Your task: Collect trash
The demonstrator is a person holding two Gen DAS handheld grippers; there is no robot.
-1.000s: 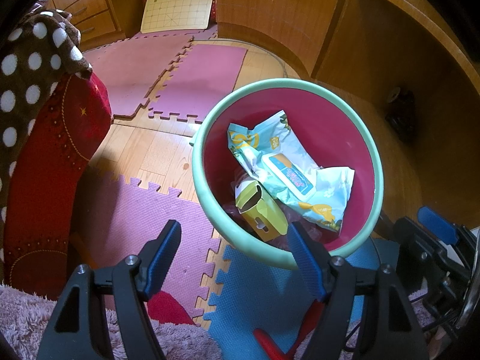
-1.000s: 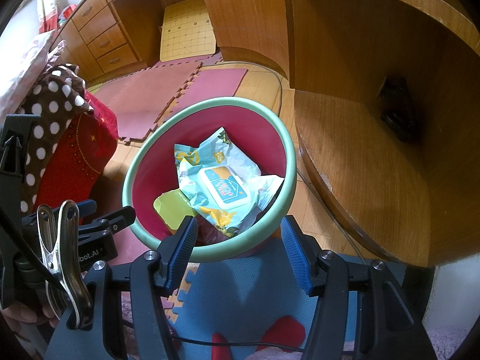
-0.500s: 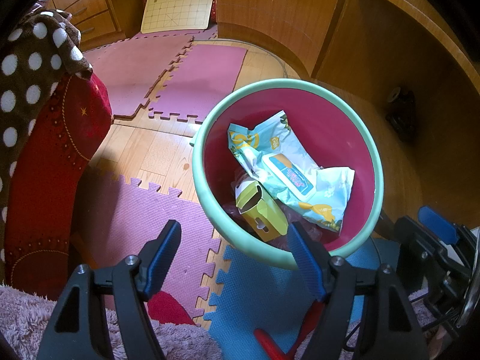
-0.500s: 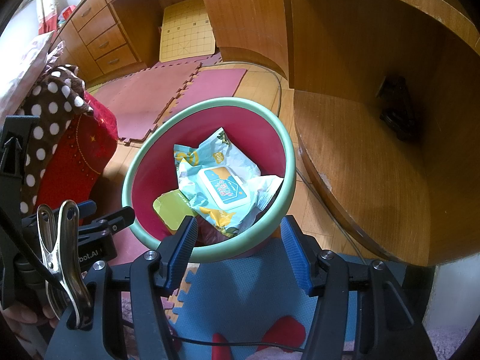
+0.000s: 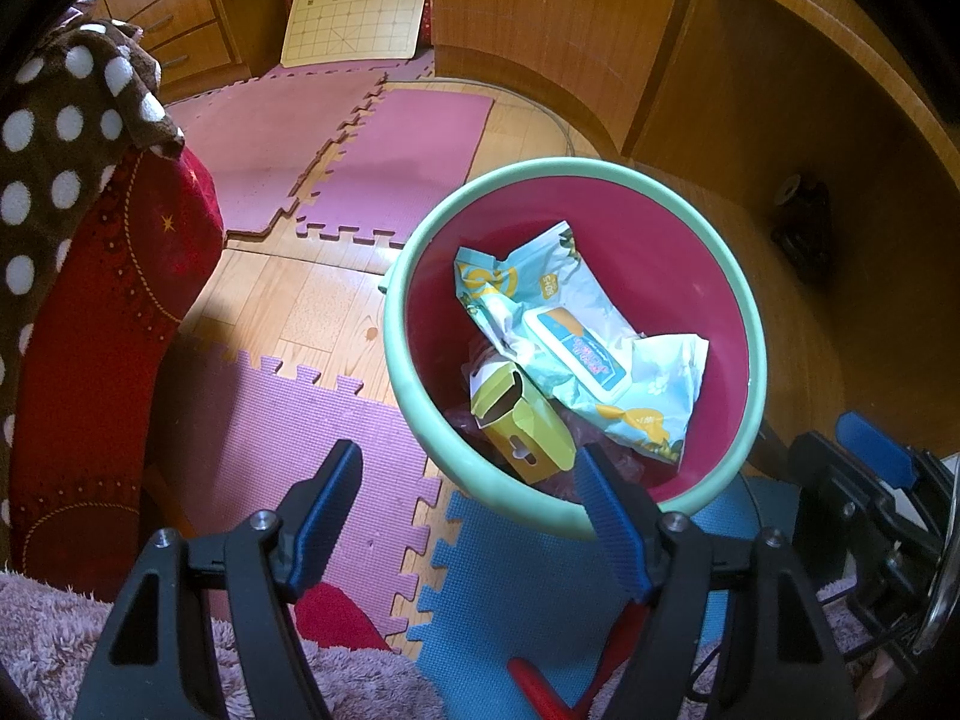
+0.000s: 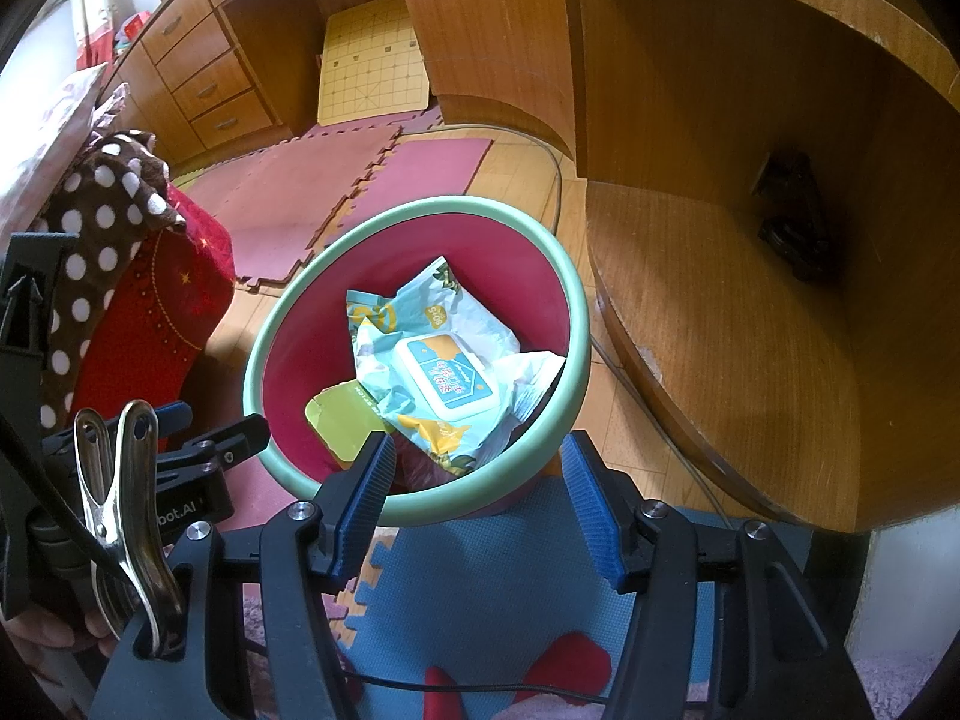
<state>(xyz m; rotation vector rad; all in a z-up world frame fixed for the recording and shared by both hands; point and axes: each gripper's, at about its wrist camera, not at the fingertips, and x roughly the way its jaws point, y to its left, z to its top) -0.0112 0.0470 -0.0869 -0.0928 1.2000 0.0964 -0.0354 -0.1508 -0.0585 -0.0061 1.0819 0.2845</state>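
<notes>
Pink bin (image 6: 273,354) with the wipes packet (image 6: 444,384) and yellow carton (image 5: 522,426) inside sits just ahead of both wide-open, empty grippers, right gripper (image 6: 480,498) more centred than left gripper (image 5: 462,516).

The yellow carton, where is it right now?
The yellow carton lies inside the bin in both views, at its near left side, partly under the wet-wipes pack.

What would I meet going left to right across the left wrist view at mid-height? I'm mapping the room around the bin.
Polka-dot cloth → red cushion → bare wood floor → bin holding a yellow box and a wipes pack → wooden shelf.
</notes>
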